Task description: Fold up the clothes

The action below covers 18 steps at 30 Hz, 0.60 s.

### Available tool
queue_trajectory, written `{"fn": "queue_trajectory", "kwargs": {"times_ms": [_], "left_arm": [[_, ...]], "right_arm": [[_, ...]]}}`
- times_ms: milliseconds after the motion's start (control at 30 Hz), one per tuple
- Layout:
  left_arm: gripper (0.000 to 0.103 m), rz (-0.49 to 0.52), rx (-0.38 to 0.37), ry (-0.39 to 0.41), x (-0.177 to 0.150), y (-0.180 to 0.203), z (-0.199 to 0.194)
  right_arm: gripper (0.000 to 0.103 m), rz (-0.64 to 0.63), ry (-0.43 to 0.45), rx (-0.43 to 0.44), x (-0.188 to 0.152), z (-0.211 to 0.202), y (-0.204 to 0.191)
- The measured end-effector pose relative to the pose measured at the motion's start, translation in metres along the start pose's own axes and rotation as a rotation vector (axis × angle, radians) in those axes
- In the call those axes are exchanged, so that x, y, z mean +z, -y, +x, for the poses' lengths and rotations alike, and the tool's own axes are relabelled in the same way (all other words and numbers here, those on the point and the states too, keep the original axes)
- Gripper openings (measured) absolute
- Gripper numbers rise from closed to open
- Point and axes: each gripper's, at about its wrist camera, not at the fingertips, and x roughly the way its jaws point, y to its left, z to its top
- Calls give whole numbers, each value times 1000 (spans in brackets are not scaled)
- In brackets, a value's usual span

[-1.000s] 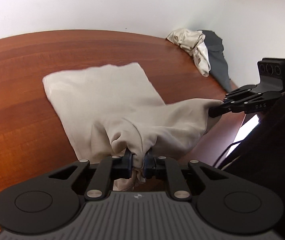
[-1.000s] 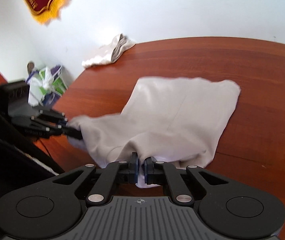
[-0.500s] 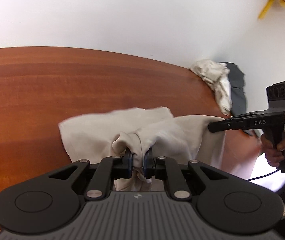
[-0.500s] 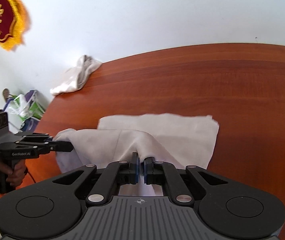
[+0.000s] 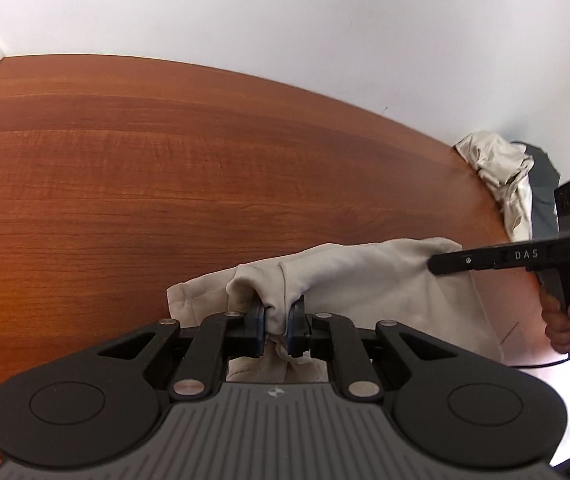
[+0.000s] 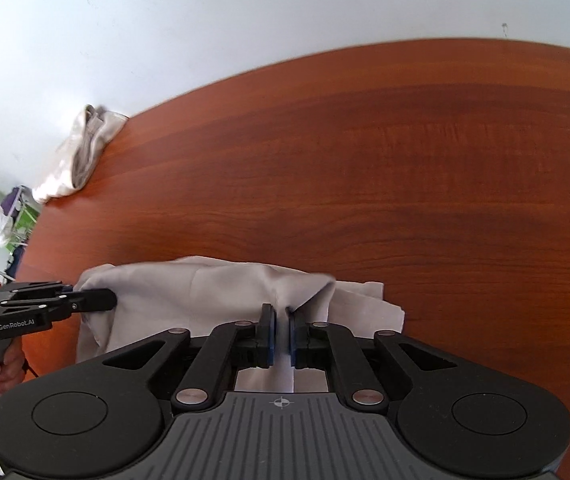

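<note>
Garment: beige cloth [image 5: 365,280], bunched at the near edge of the wooden table [image 5: 165,180], lower centre of both views.
Left gripper [image 5: 276,328]: clenched on a fold of the cloth.
Right gripper [image 6: 281,334]: jaws opening, cloth between the pads.
Other clothes: crumpled pile [image 5: 501,176] at right edge, left view; pale bundle [image 6: 81,152] at upper left, right view.

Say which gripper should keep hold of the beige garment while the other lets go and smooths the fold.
Left. The left gripper is clamped on a thick bunch of the garment. The right gripper is opening, with only a thin layer between its pads, so it is likely freer to smooth.
</note>
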Motion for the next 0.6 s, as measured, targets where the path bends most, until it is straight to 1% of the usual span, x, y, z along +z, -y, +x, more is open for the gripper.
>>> {"fn": "queue_trajectory", "kwargs": {"times_ms": [33,67,100,133,167,200,233,267,300,333,367,400,467,600], "left_arm": [[17,12,4,-5,0,0,4],[20,11,6,-4,0,-1,5],[21,8,7,-2,1,-2,7],[22,0,1,0,1,-4,7],[26,-9,-1,10,1,-4,4],[27,-17,-3,21,1,-4,1],[31,-25,-5,32,1,-3,-2],[38,-23,-4,49,2,-2,-6],[41,-16,0,65,2,-1,-12],[47,-9,9,78,2,2,-18],[47,-2,11,87,2,6,-24],[47,2,8,89,2,9,-29],[47,6,4,86,2,17,-39],[47,51,36,89,-7,33,-54]], "right_arm": [[13,-1,0,-7,-1,2,1],[16,-2,1,-13,-2,3,1],[17,-3,5,-16,-4,3,1],[17,-4,9,-18,-6,3,1],[17,-2,12,-23,-7,0,0],[18,1,17,-27,-8,-3,-1],[19,8,26,-30,-8,-8,-1],[20,14,37,-31,-9,-14,-2],[24,16,48,-30,-10,-19,-2],[27,8,61,-37,-11,-26,-4],[31,-1,73,-44,-13,-32,-7],[32,-14,84,-53,-15,-38,-8],[32,-30,94,-66,-18,-50,-12],[33,-48,96,-104,-30,-68,-22]]}}
